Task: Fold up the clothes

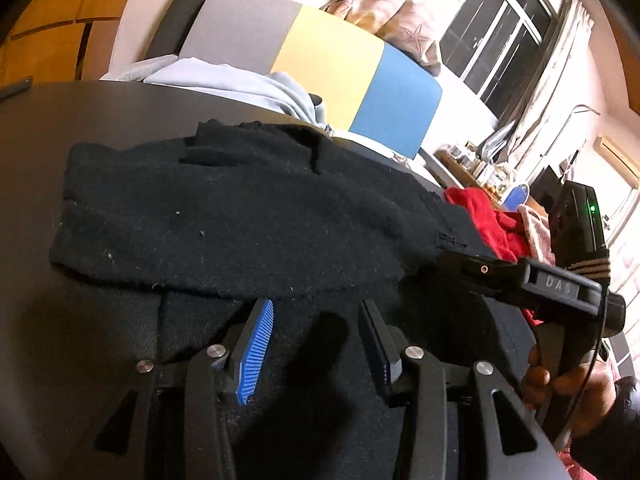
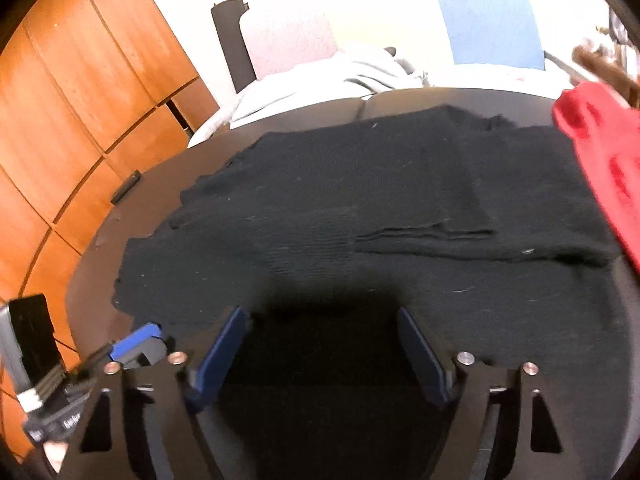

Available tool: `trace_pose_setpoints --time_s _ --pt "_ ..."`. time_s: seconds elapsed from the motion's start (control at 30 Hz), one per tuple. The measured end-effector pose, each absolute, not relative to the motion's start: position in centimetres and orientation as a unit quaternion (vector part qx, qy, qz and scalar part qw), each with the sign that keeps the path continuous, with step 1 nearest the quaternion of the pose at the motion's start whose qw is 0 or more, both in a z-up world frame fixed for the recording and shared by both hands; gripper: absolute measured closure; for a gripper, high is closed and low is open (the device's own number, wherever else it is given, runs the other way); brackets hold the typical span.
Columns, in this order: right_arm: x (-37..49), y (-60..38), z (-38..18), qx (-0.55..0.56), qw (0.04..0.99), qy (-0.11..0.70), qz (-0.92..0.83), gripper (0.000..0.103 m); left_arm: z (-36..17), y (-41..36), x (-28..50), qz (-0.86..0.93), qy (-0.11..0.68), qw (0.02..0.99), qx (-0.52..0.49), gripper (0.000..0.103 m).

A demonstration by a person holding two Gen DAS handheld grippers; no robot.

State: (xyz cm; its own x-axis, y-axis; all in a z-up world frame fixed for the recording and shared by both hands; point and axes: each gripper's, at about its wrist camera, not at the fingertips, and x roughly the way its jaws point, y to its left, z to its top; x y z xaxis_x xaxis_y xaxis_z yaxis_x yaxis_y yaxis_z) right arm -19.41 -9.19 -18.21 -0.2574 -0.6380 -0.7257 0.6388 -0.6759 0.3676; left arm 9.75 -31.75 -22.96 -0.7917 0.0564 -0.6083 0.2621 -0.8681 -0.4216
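Two grippers hung over a dark round tabletop (image 2: 100, 264) that filled the lower half of both views. Wooden cabinet doors (image 2: 80, 92) curved up the left side of the right wrist frame. Behind the far edge of the tabletop I saw a panel in grey, yellow and blue (image 1: 332, 64), with pale bedding or clothing (image 1: 248, 88) bunched at its foot. In the upper right of the left wrist frame stood a dark window (image 1: 500, 36) with patterned curtains (image 1: 392, 4), and below it a cluttered shelf of small jars (image 1: 472, 164); I could not make out their contents.

My task item, a black garment (image 2: 360, 200), lay spread across most of the tabletop, with one part folded over the rest so that a layered edge ran through the middle of the right wrist frame. A red garment (image 2: 600, 160) sat heaped at its right edge, overlapping it.

My left gripper (image 1: 316, 320) was spread wide, its fingers just above the near part of the black cloth and pinching nothing. My right gripper (image 2: 320, 328) was likewise spread over the near hem, empty. In the left wrist view, at lower right, I could see the right gripper's black body lying at the garment's corner, and a hand (image 1: 568, 388) on its handle.
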Motion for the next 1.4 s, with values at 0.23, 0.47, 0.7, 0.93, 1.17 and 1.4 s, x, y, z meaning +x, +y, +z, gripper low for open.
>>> trace_pose_setpoints --time_s 0.23,0.47,0.7,0.93,1.17,1.4 --pt "-19.5 -9.3 -19.4 0.507 0.419 -0.12 -0.743 0.047 -23.3 -32.2 9.8 -0.912 0.279 0.042 0.298 0.058" --pt "-20.7 -11.0 -20.1 0.533 0.397 -0.187 -0.724 0.047 -23.3 -32.0 10.2 -0.91 0.295 0.033 0.291 0.058" --pt "-20.6 -14.2 -18.2 0.517 0.389 -0.138 -0.75 0.098 -23.5 -32.8 9.7 -0.872 0.395 -0.011 0.289 0.057" --pt "-21.5 -14.4 -13.0 0.471 0.415 -0.118 -0.769 0.098 -23.3 -32.3 6.7 -0.848 0.448 -0.039 0.279 0.048" --pt "-23.3 -14.1 -8.2 0.424 0.425 -0.12 -0.79 0.098 -22.9 -36.7 4.6 -0.831 0.508 0.037 0.223 0.045" --pt "-26.3 -10.1 -7.8 0.409 0.382 -0.106 -0.822 0.098 -23.2 -40.0 7.2 -0.817 0.548 0.074 0.165 0.037"
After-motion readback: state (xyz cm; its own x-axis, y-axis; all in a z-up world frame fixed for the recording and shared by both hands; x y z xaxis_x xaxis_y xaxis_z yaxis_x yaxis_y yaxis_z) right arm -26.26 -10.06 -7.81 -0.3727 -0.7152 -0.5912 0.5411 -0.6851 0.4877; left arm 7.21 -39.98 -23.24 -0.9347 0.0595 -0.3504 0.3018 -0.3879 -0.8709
